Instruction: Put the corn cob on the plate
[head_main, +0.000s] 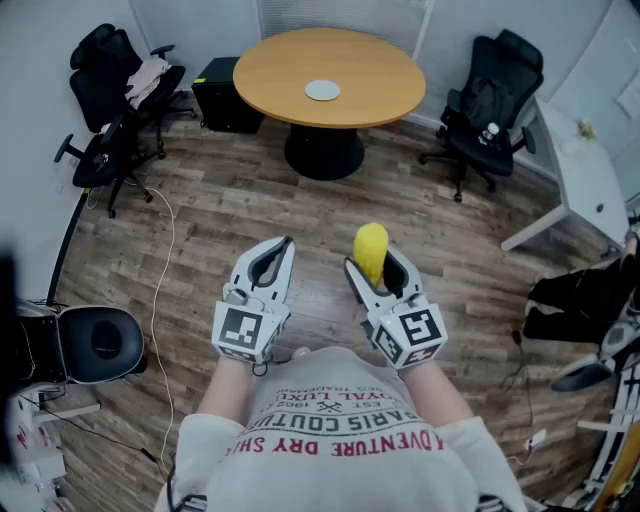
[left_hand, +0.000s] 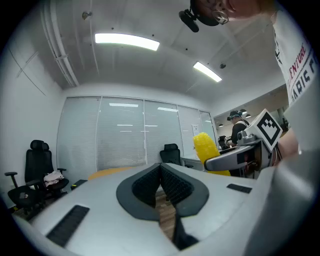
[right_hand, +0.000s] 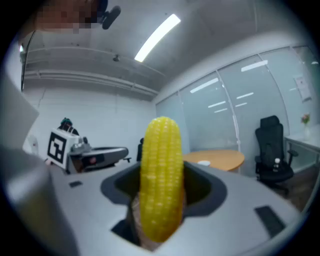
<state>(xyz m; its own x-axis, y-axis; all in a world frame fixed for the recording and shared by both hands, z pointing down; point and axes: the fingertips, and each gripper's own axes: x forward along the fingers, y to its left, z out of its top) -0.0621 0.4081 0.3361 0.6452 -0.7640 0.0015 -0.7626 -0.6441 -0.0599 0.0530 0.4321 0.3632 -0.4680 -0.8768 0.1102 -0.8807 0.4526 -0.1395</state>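
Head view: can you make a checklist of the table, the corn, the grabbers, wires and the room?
Surface: round wooden table, bare except the plate.
Job's things: plate on the table; corn cob upright in the right gripper, not yet on it.
Clutter: cloth on an office chair.
Grippers: left gripper shut, empty; right gripper shut on the corn cob.
Cables: white cable across the wood floor.
Surroundings: another office chair, white desk.

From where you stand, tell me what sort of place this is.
Probably an office meeting room: a round wooden table, black swivel chairs around it, and blind-covered glass partitions.
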